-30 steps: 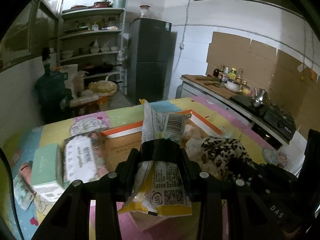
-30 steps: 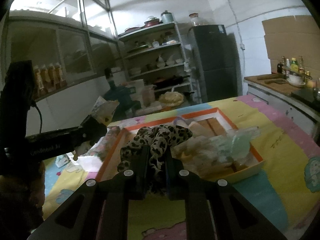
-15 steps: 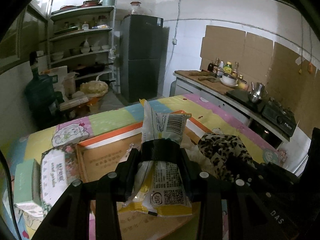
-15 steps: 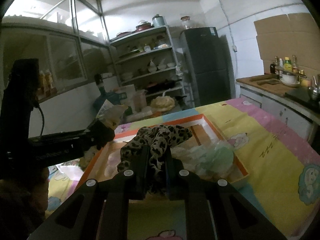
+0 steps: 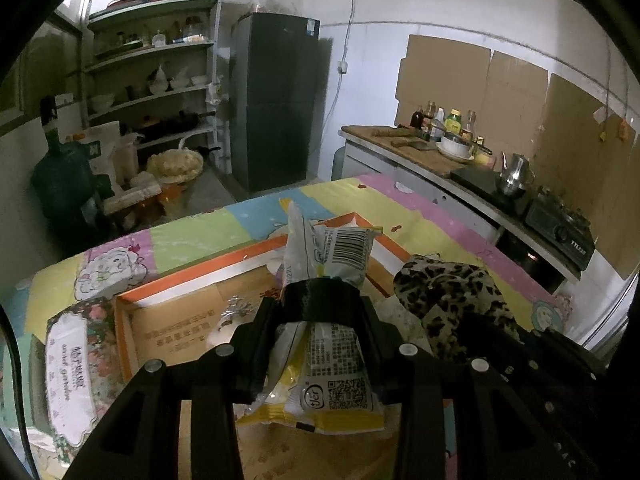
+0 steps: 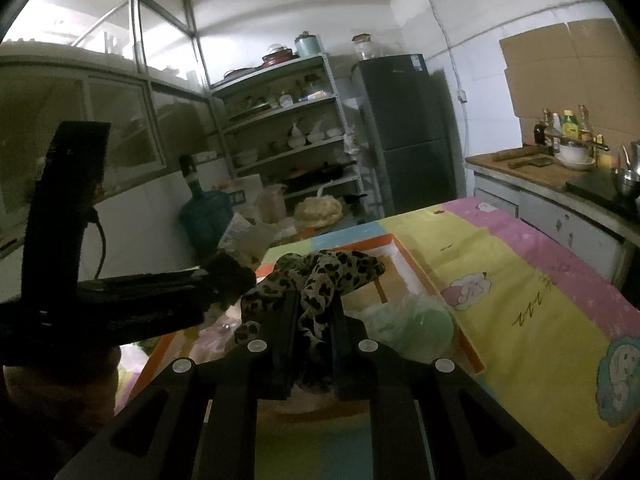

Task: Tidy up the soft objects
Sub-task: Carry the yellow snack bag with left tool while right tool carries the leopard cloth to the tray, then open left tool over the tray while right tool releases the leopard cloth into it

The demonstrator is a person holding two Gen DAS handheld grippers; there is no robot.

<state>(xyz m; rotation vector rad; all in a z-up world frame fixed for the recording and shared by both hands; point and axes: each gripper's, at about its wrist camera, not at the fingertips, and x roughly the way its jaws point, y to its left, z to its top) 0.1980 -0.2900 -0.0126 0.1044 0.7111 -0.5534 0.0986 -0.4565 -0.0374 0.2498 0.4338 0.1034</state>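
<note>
My left gripper is shut on a white and yellow snack packet and holds it over the shallow orange-rimmed cardboard box. In the right wrist view that left gripper reaches in from the left with the packet at its tip. My right gripper is shut on a leopard-print cloth, also held over the box. The same cloth shows at the right of the left wrist view. A green soft item in clear plastic lies in the box.
A floral tissue pack lies left of the box on the pastel patterned tablecloth. Behind the table stand a dark fridge, open shelves and a water jug. A counter with bottles and a stove runs along the right.
My left gripper has carried the packet rightwards over the box, so the tissue pack slid to the left edge of its view. The right gripper with the cloth shifted left, nearer the left gripper.
</note>
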